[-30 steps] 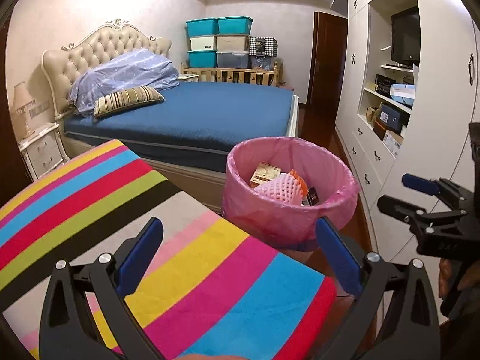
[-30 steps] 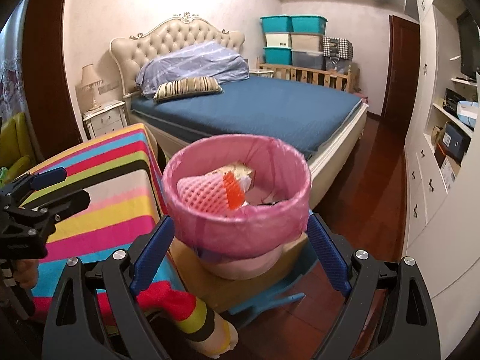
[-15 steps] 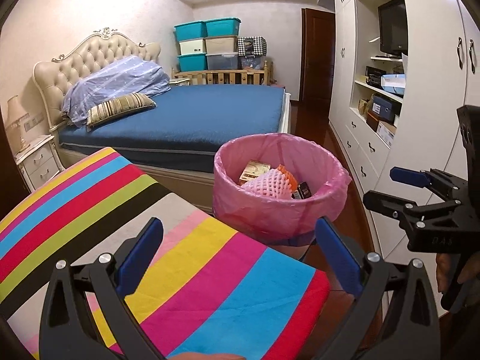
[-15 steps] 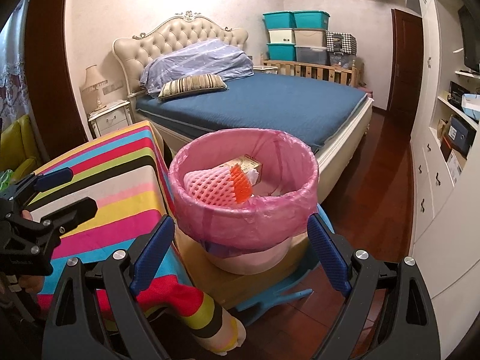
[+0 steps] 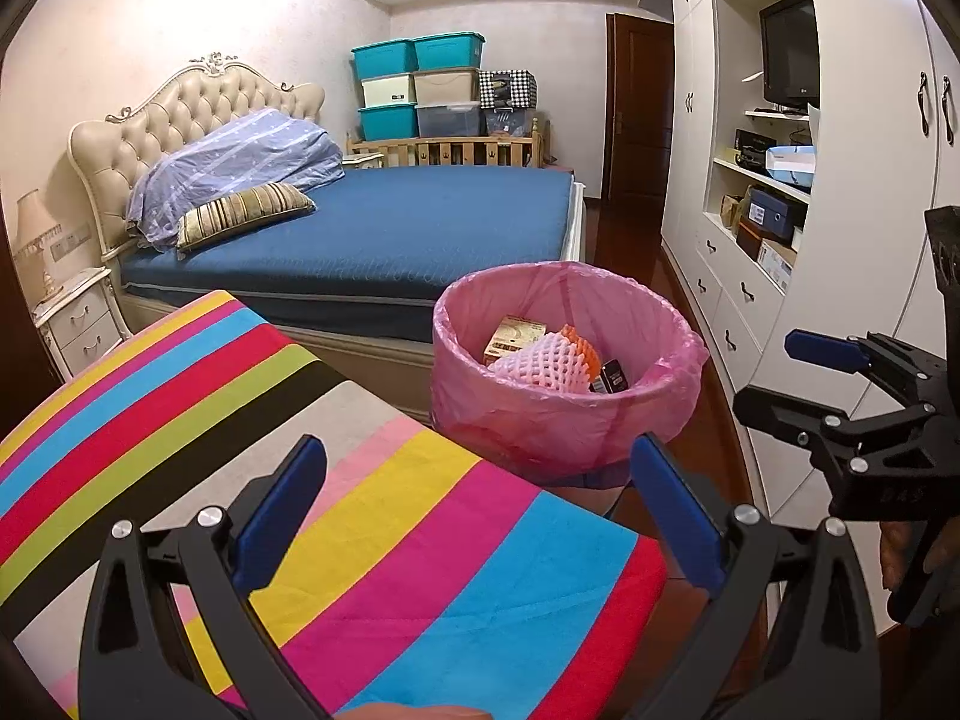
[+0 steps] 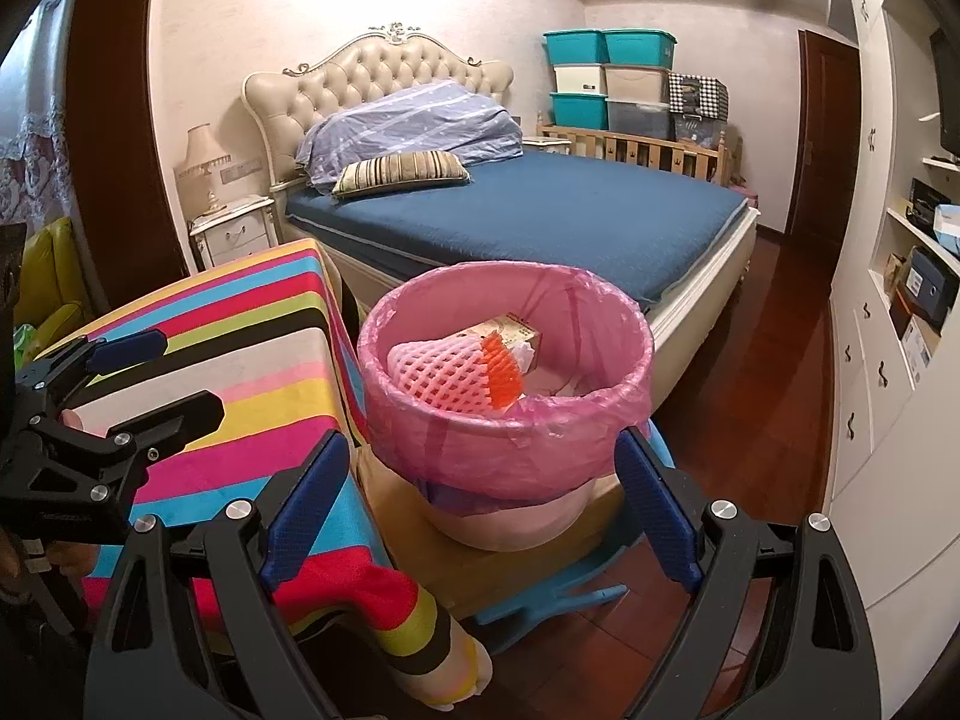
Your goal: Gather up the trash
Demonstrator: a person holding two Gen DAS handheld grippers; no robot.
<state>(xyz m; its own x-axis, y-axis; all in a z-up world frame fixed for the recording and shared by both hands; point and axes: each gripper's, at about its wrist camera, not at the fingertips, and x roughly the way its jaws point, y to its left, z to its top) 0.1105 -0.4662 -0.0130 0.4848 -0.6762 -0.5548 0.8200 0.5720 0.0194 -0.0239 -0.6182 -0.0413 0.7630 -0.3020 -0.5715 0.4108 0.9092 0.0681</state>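
A bin lined with a pink bag point(image 5: 564, 414) point(image 6: 510, 438) stands on a box beside the striped table. It holds a pink foam fruit net point(image 5: 549, 363) point(image 6: 447, 375), an orange net piece point(image 6: 501, 372), a small carton point(image 5: 510, 339) point(image 6: 516, 330) and a dark packet point(image 5: 612, 375). My left gripper point(image 5: 480, 510) is open and empty above the striped tablecloth point(image 5: 300, 480). My right gripper point(image 6: 486, 504) is open and empty in front of the bin. Each gripper shows in the other's view, the right one point(image 5: 822, 384) and the left one point(image 6: 150, 378).
A bed with a blue cover point(image 5: 390, 234) lies behind the bin. White cabinets with shelves point(image 5: 774, 240) line the right wall. A nightstand point(image 6: 234, 237) with a lamp stands at the left. Storage boxes point(image 5: 420, 84) are stacked at the back. The floor is dark wood point(image 6: 762, 360).
Both grippers have drawn back and risen a little from the bin, which now looks smaller. Both stay open and empty.
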